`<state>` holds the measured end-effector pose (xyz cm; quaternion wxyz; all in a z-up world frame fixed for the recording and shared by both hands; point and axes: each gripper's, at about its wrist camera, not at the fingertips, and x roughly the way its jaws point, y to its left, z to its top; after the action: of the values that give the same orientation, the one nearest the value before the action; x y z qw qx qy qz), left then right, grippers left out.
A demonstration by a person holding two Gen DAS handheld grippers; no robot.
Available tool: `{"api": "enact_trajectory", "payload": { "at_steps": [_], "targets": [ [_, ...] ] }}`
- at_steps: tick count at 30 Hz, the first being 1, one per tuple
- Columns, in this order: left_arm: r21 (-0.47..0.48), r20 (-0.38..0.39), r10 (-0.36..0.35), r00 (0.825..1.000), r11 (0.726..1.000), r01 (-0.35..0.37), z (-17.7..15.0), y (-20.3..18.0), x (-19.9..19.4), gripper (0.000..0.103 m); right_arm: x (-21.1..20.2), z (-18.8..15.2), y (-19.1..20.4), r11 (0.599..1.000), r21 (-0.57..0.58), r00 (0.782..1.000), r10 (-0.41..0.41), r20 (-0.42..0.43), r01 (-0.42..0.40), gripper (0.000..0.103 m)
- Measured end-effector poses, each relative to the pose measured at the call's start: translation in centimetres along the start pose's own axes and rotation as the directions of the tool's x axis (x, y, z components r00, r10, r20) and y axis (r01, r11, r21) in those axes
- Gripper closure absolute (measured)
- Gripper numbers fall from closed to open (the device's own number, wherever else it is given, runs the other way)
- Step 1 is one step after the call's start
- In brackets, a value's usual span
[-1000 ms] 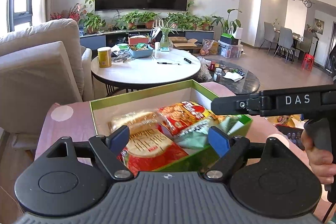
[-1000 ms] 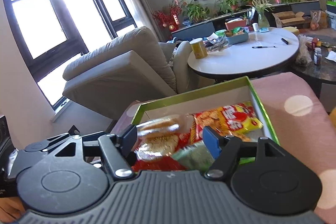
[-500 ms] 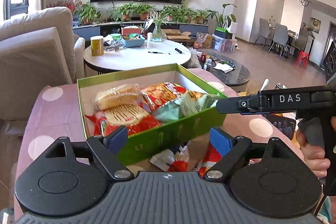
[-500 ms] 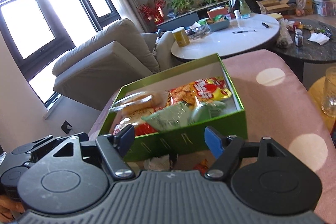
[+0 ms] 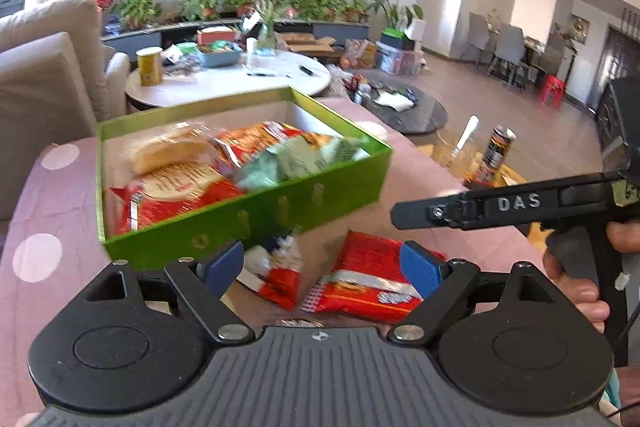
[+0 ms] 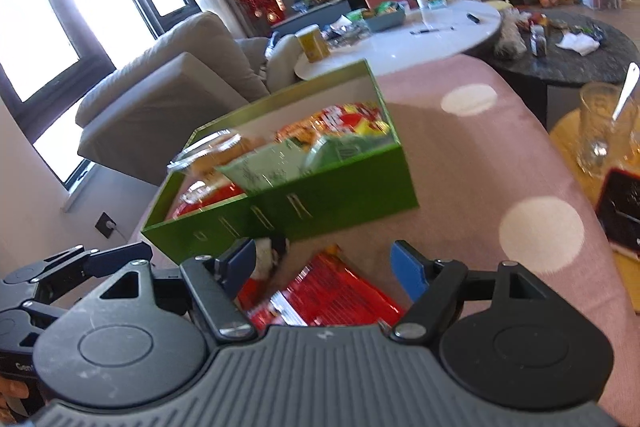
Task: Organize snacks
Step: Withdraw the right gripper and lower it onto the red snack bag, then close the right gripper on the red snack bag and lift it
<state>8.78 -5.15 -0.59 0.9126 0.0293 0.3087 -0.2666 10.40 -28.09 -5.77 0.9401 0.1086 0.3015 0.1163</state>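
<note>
From the left wrist, the left gripper point(image 5: 322, 265) hovered with its blue fingers spread apart and nothing between them. Just ahead lay two red snack packets point(image 5: 370, 281) on the pink dotted cloth point(image 5: 38, 227), and beyond them stood the green box point(image 5: 240, 219), filled with snack bags. To its right the right gripper point(image 5: 472, 209) reached across in front. A round white table point(image 5: 240, 79) stood far ahead. From the right wrist, the right gripper point(image 6: 322, 265) was also spread wide and held nothing. A red packet point(image 6: 328, 297) lay right beneath its fingers, the green box point(image 6: 320, 203) just beyond, a glass point(image 6: 600, 131) off to the right.
</note>
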Motion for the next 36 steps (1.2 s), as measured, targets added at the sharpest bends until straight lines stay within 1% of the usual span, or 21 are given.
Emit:
{"api": "enact_trajectory", "payload": {
  "at_steps": [3, 6, 8, 9, 11, 13, 20, 21, 24, 25, 27, 30, 34, 36],
  "targets": [
    [-0.002, -0.042, -0.033, 0.999, 0.999, 0.033, -0.5, -0.9, 0.6, 0.019, 0.1, -0.3, -0.4, 1.0, -0.002, 1.0, -0.023, -0.012, 0.023, 0.041],
    [-0.007, -0.085, -0.1, 0.991, 0.995, 0.1, -1.1, -1.9, 0.8, 0.019, 0.7, -0.3, -0.9, 0.999, 0.003, 0.999, -0.039, -0.031, 0.039, 0.041],
    [0.013, -0.11, -0.127, 0.986, 0.992, 0.129, -1.6, -2.8, 1.1, 0.021, 1.1, -0.5, -1.1, 0.999, 0.006, 0.998, -0.045, -0.041, 0.045, 0.041],
    [0.027, -0.12, -0.134, 0.984, 0.99, 0.138, -1.8, -3.2, 1.3, 0.023, 1.1, -0.7, -1.3, 0.999, 0.007, 0.998, -0.046, -0.045, 0.046, 0.041],
    [0.042, -0.143, -0.147, 0.979, 0.987, 0.154, -2.1, -3.8, 1.7, 0.032, 1.2, -0.9, -1.5, 0.999, 0.009, 0.998, -0.043, -0.053, 0.044, 0.041],
    [0.035, -0.166, -0.155, 0.974, 0.986, 0.163, -2.3, -4.1, 2.3, 0.034, 1.3, -1.0, -1.6, 0.999, 0.01, 0.997, -0.038, -0.061, 0.039, 0.041],
    [-0.029, -0.222, -0.174, 0.96, 0.985, 0.172, -2.6, -3.6, 3.7, 0.034, 1.8, -1.7, -2.0, 1.0, 0.017, 0.994, -0.024, -0.105, 0.026, 0.041],
    [-0.031, -0.224, -0.171, 0.96, 0.985, 0.168, -2.6, -3.5, 3.8, 0.033, 1.8, -1.8, -2.0, 0.999, 0.026, 0.994, -0.019, -0.11, 0.022, 0.041],
    [-0.013, -0.216, -0.118, 0.969, 0.993, 0.118, -2.6, -2.9, 3.8, 0.032, 1.6, -2.2, -2.2, 0.998, 0.062, 0.992, 0.001, -0.128, 0.007, 0.041],
    [-0.016, -0.213, -0.112, 0.971, 0.994, 0.111, -2.5, -2.7, 3.7, 0.032, 1.5, -2.3, -2.2, 0.998, 0.064, 0.991, 0.002, -0.132, 0.006, 0.041],
    [-0.038, -0.206, -0.126, 0.97, 0.992, 0.121, -2.4, -2.2, 3.5, 0.032, 1.1, -2.6, -1.9, 0.998, 0.061, 0.99, 0.003, -0.141, 0.005, 0.041],
    [-0.034, -0.192, -0.128, 0.973, 0.992, 0.123, -2.2, -2.2, 3.4, 0.029, 0.7, -3.0, -1.5, 0.999, 0.04, 0.989, 0.021, -0.147, -0.015, 0.041],
    [-0.028, -0.192, -0.12, 0.974, 0.993, 0.117, -1.9, -2.6, 3.9, 0.027, 0.8, -2.6, -1.4, 0.999, 0.032, 0.993, -0.017, -0.117, 0.021, 0.041],
    [-0.032, -0.196, -0.113, 0.974, 0.994, 0.109, -1.7, -2.8, 4.4, 0.027, 0.9, -2.4, -1.6, 0.999, 0.036, 0.994, -0.023, -0.106, 0.027, 0.041]
  ]
}}
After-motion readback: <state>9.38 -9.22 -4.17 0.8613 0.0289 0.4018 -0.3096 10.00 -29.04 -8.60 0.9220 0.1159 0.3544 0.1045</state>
